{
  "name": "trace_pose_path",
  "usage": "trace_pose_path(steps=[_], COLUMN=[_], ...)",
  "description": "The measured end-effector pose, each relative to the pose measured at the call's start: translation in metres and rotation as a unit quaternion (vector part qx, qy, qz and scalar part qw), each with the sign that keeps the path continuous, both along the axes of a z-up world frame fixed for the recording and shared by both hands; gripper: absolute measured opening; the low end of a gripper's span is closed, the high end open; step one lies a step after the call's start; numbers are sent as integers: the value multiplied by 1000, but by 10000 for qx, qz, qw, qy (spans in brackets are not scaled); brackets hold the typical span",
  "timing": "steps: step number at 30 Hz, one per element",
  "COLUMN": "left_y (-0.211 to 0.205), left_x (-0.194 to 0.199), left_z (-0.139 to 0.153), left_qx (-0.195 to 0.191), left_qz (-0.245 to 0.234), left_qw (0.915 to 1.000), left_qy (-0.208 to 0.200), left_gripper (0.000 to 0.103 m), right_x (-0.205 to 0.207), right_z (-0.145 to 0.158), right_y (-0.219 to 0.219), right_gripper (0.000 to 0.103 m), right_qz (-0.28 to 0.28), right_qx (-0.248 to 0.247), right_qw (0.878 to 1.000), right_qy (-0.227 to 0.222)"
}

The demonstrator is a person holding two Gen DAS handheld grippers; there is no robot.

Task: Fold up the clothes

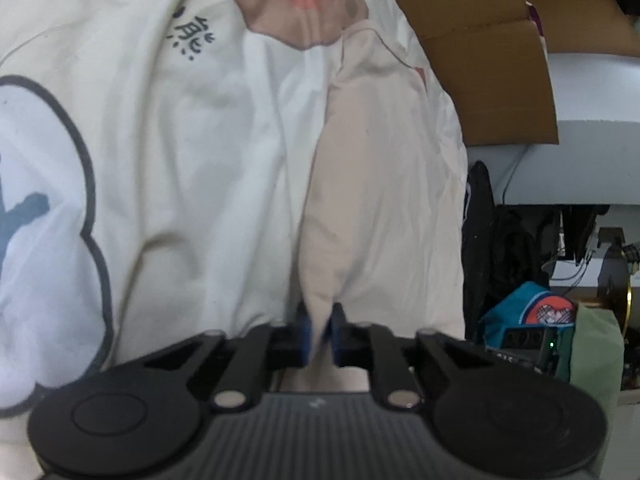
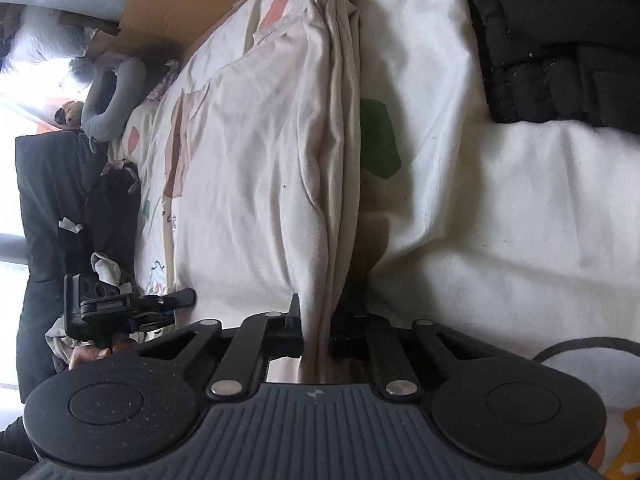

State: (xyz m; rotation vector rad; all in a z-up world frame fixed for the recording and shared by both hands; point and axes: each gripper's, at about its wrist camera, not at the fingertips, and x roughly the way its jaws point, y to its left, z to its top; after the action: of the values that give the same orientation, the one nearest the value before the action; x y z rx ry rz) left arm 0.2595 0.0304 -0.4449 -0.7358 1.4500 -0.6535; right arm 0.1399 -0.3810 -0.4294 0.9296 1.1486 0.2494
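A bed covered by a cream printed sheet [image 2: 460,208] carries everything — the pale beige garment [image 2: 260,168] lies spread along it, a black quilted garment [image 2: 560,40] beside it at the sheet's far corner.

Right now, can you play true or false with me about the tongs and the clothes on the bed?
1. The left tongs pinch a fold of the cream garment. True.
2. The right tongs are wide open with nothing in them. False: they are shut on a bunched fold of the cream garment.
3. A brown cardboard box sits past the bed. True.
4. The bedcover is plain blue. False: it is whitish with dark outlined shapes and printed characters.
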Motion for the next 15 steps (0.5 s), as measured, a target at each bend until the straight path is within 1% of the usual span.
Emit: trace_pose_path(steps=[3, 7, 11, 15], left_y=[1, -1, -5, -8], left_x=[-5, -12, -23, -34], left_z=[14, 26, 29, 21], left_qx=[-73, -16, 88, 337], left_qz=[-15, -116, -281, -537], left_qw=[10000, 9999, 9992, 9972], left_qy=[12, 124, 282, 402], left_gripper=[4, 4, 4, 4], right_x=[-1, -5, -14, -28], right_z=[11, 25, 31, 24], right_y=[0, -1, -3, -7], right_gripper=[5, 5, 5, 5], right_qz=[72, 149, 227, 283], right_qx=[17, 56, 29, -29], right_qw=[10000, 9999, 9997, 9991], right_qy=[-53, -59, 51, 305])
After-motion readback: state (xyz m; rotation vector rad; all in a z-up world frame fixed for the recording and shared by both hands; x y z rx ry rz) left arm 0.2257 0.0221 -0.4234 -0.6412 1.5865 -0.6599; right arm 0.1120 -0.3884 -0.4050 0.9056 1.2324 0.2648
